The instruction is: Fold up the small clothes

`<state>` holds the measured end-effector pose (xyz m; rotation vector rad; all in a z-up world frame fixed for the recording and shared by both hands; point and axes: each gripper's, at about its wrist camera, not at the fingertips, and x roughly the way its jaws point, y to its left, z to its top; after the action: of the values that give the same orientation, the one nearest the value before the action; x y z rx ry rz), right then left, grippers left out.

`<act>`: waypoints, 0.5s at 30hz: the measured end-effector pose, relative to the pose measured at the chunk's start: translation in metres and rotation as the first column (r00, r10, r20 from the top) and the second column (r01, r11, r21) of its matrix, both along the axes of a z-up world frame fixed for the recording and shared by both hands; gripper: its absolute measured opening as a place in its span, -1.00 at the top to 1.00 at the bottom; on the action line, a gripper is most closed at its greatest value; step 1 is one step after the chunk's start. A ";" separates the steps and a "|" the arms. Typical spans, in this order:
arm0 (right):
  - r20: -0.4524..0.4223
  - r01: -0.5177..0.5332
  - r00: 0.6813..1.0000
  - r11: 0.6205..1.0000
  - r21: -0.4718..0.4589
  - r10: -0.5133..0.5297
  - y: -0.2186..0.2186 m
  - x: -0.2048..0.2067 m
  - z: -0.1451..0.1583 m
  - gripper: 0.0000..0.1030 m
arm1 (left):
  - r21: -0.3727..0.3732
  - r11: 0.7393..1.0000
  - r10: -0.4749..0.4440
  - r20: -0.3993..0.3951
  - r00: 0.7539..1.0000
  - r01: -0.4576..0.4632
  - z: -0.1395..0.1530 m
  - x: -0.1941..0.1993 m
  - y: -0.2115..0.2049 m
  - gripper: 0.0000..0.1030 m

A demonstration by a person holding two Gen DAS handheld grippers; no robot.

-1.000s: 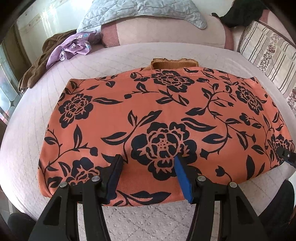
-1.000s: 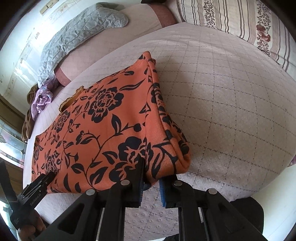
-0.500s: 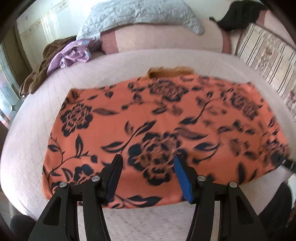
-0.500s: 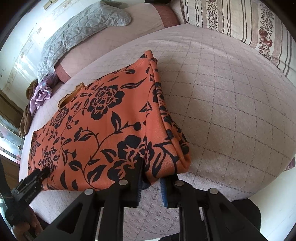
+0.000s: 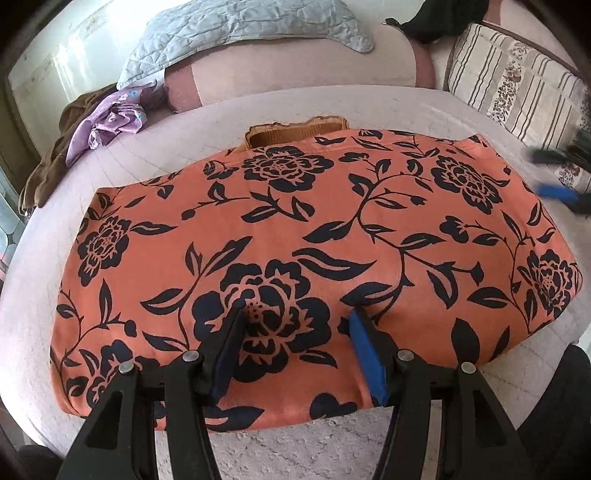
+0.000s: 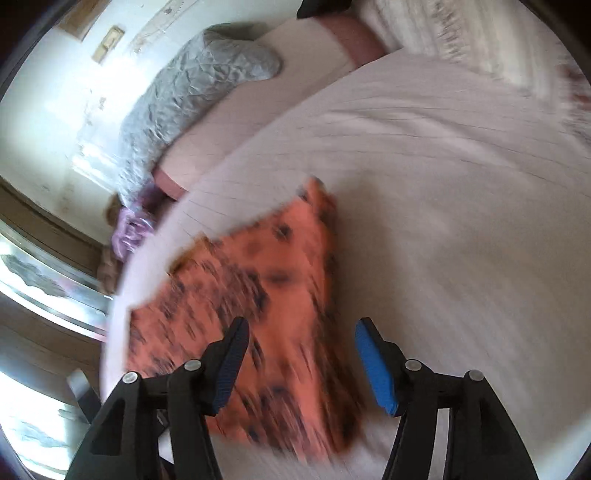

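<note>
A: What's the room like?

B: A bedroom. A bed (image 5: pixel 369 107) under a pale quilted cover fills both views, with a pink bolster (image 5: pixel 295 70) along its far edge and a grey quilt (image 5: pixel 240 26) draped over that. A striped floral pillow (image 5: pixel 517 85) lies at the far right, and purple (image 5: pixel 114 122) and brown clothes (image 5: pixel 48 166) are heaped at the far left. Bright windows show at the left edge of the right wrist view.

A: And the garment?

B: An orange cloth (image 5: pixel 314 240) with black flowers lies folded flat in the middle of the bed, a tan piece (image 5: pixel 295 129) peeking out from under its far edge.

A: The grippers?

B: The left gripper (image 5: pixel 299 321) hangs over the cloth's near edge, jaws spread, pinching nothing. The right gripper (image 6: pixel 303 336) (its view is badly blurred) has just been opening; its jaws stand apart above the cloth's corner, nothing between the pads. In the left view it shows beyond the cloth's right edge.
</note>
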<state>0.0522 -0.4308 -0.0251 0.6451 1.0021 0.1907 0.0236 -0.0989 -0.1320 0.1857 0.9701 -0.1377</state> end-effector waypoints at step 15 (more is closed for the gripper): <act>-0.121 0.078 0.986 0.963 -0.259 -0.112 0.029 0.102 -0.021 -0.09 | -0.031 0.999 0.026 -0.016 1.000 -0.027 0.002 0.003 0.004 -0.17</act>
<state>0.1538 -0.4017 -0.0465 0.4747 1.1015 -0.0673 0.0270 -0.0947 -0.1304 0.1429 0.9851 -0.1303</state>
